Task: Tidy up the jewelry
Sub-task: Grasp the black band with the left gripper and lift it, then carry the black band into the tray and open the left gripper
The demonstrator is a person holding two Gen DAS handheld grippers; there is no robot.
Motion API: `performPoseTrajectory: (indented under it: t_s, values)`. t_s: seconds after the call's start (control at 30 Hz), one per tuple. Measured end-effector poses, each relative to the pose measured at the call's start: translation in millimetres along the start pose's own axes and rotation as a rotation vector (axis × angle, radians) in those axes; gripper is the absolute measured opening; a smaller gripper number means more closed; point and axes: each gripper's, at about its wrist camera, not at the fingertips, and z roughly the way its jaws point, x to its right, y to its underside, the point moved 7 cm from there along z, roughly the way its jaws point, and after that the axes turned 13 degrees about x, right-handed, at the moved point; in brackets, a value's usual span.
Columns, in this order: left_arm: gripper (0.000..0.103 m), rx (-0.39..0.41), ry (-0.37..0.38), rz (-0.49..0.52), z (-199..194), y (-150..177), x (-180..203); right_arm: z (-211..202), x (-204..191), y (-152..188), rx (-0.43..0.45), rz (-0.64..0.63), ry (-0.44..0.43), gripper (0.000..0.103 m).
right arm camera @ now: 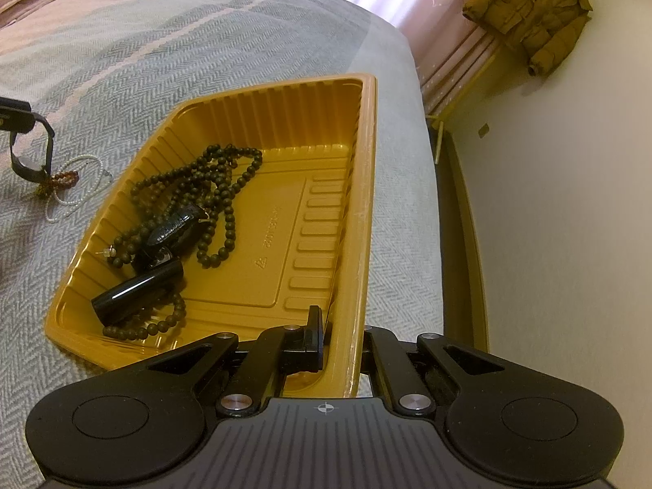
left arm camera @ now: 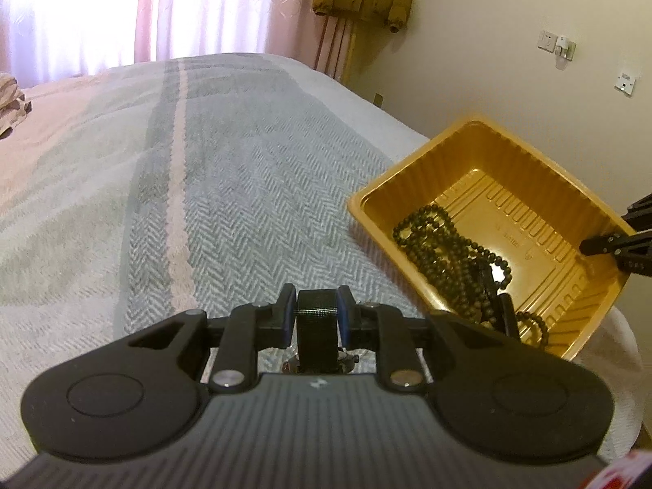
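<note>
A: Progress on the tray [right arm camera: 366, 187]?

B: Dark beads [right arm camera: 220, 187] and a black watch [right arm camera: 175, 228] are already seen inside it, with a black tube [right arm camera: 136, 291] laid across them.

A: Left tool [left arm camera: 317, 316]?

B: It is closed narrowly on a watch strap [left arm camera: 317, 326], and the watch is held clear of the bed [left arm camera: 203, 183], beside the tray.

A: Right tool [right arm camera: 342, 338]?

B: The tray's near wall is pinched between its closed jaws, so the tray is steadied.

A: Left to do?

B: The held watch is not yet dropped in. White beads [right arm camera: 77, 187] and an amber string [right arm camera: 61, 179] are still on the bed. Roughly half is judged done.
</note>
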Motion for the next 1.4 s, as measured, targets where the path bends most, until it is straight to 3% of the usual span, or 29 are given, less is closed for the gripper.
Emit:
performPoseTrajectory:
  t_s: [0.33, 0.67, 0.87, 1.1, 1.17, 1.4]
  values:
    - [0.018, 0.019, 0.092, 0.036, 2, -21, 39, 0, 0, 0, 0.001, 0.000, 0.000, 0.004]
    - [0.018, 0.030, 0.306, 0.058, 14, -33, 125, 0, 0, 0, 0.001, -0.002, -0.001, 0.004]
    - [0.018, 0.008, 0.387, 0.062, 26, -26, 161, 0, 0, -1, 0.000, 0.000, -0.001, 0.004]
    - [0.019, -0.039, 0.428, 0.094, 36, -11, 180, 0, 0, 0, 0.000, 0.001, -0.002, 0.004]
    - [0.027, -0.039, 0.437, 0.080, 34, -11, 177, 0, -1, 1, -0.003, 0.003, -0.005, 0.004]
    - [0.027, -0.011, 0.320, 0.044, 27, -16, 124, 3, -1, 3, -0.006, 0.002, -0.007, 0.004]
